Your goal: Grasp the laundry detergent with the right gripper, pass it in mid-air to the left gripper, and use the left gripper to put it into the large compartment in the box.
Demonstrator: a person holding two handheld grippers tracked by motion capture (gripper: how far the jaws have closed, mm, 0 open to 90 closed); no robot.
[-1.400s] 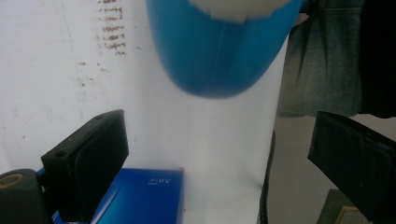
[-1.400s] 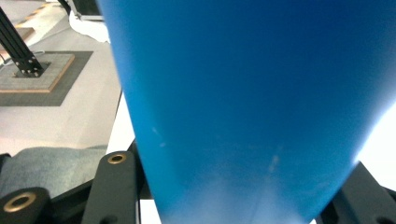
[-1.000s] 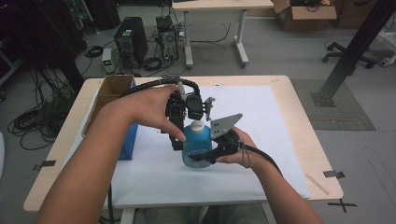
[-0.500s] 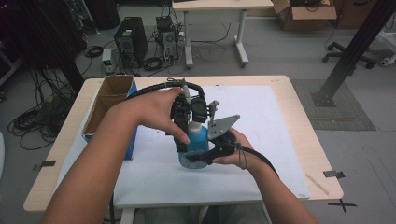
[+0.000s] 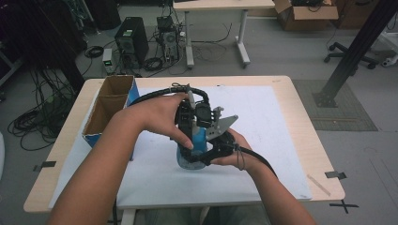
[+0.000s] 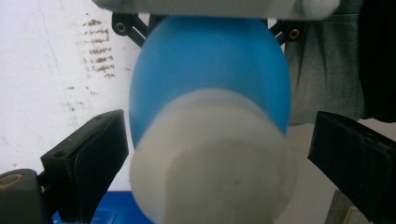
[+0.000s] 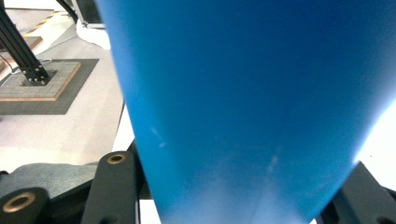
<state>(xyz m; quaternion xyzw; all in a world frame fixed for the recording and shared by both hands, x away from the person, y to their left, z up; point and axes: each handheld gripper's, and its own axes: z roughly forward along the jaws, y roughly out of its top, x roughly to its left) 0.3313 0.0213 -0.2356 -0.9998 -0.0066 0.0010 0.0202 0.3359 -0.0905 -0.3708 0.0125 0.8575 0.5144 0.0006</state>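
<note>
Two grippers work on one thing here, a blue plastic bottle (image 5: 195, 152) with a rounded belly and a broad white cap (image 6: 215, 158), standing upright on the white sheet (image 5: 281, 140) that covers the pale wooden table (image 5: 300, 93). The right gripper (image 5: 209, 152) comes in level from the side and pinches the bottle low on its body; in its own view the blue wall sits pressed between its two black jaws. The left gripper (image 5: 190, 136) hangs above it, pointing down, and its jaws stand spread on either side of the white cap, clear of it on both flanks, with the blue shoulder swelling beyond them. My reading is that the step in hand is the uncapping: one claw steadies the bottle while the other lines up on the cap. The next move would call for the left claw to close squarely on the cap and twist, while the right keeps its hold so the bottle does not turn or tip. An open brown cardboard box with blue sides (image 5: 110, 110) sits well off beyond the left hand.
</note>
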